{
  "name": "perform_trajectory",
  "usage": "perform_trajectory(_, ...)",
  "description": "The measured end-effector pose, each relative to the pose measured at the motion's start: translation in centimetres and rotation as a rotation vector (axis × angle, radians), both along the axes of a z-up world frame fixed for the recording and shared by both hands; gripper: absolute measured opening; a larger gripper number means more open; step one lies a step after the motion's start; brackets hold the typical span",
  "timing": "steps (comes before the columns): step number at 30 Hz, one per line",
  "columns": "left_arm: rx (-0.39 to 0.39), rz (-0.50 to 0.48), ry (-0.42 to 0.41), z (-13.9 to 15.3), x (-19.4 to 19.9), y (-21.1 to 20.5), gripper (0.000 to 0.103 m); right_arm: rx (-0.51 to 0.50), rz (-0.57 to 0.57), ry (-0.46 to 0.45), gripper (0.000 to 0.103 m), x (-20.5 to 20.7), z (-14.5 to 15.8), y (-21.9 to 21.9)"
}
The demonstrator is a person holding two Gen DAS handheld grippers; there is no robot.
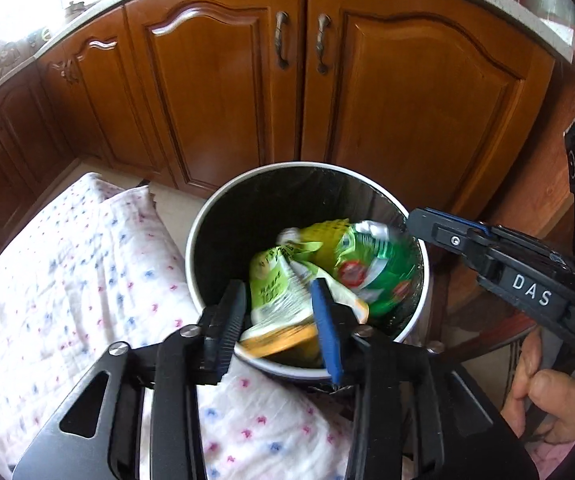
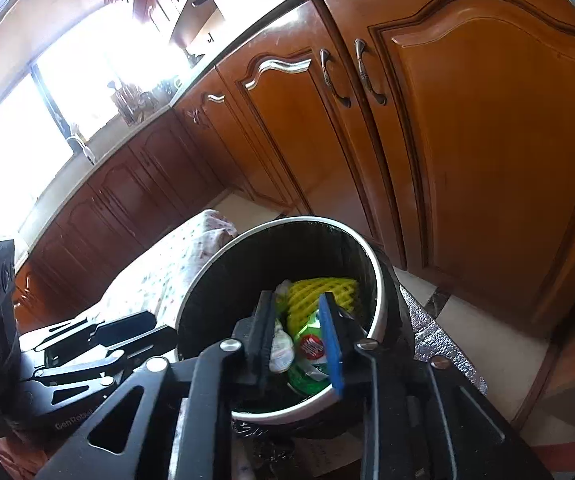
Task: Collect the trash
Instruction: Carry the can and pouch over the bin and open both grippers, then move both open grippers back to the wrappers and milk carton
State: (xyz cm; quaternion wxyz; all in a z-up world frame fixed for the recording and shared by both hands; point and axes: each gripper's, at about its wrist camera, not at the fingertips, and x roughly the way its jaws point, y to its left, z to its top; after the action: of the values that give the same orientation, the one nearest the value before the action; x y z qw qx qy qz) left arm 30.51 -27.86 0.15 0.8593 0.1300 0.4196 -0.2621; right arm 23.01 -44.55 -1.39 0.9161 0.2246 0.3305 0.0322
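Hovering over the near rim of the trash bin [image 1: 203, 248], the left gripper [image 1: 277, 322] has its jaws partly apart with a blurred light-green wrapper [image 1: 275, 292] between them, apparently dropping free; if it catches the rim, it could slide onto the dotted cloth [image 1: 87, 264] beside the bin. In the right wrist view, the right gripper [image 2: 297, 340] stands narrowly open above the bin, gripping nothing, with the green packet [image 2: 307, 346] and yellow foam net [image 2: 319, 294] lying inside; dipping lower could snag the black liner [image 2: 247, 264] or tip the bin.
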Motion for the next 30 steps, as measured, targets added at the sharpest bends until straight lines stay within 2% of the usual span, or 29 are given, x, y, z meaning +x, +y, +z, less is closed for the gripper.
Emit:
perform_trajectory(2,-0.017,0.017,0.003,0.2,-0.3,0.9,0.035,0.014,-0.002,-0.009,0.032,-0.5,0.1,0.1)
perform_trajectory(4,-0.033,0.038,0.003,0.5,-0.8,1.9,0.035,0.024,0.005,-0.018,0.046,-1.2,0.3,0.5)
perform_trajectory(8,-0.076,0.082,0.022,0.6,-1.9,4.8,0.035,0.036,0.016,-0.044,0.057,-2.8,0.4,1.8)
perform_trajectory(10,-0.086,0.108,0.026,0.5,-2.7,6.2,0.036,0.042,0.015,-0.058,0.07,-3.7,0.4,2.5)
perform_trajectory(12,-0.099,0.132,0.034,0.3,-3.4,7.5,0.036,0.047,0.016,-0.068,0.077,-4.6,0.3,3.2)
perform_trajectory(19,-0.131,0.207,0.049,-0.5,-6.7,11.9,0.037,0.07,0.034,-0.083,0.084,-6.8,-0.2,5.9)
perform_trajectory(30,-0.163,0.314,0.055,-0.9,-10.7,18.3,0.038,0.09,0.108,-0.071,0.087,-9.5,-1.6,11.0)
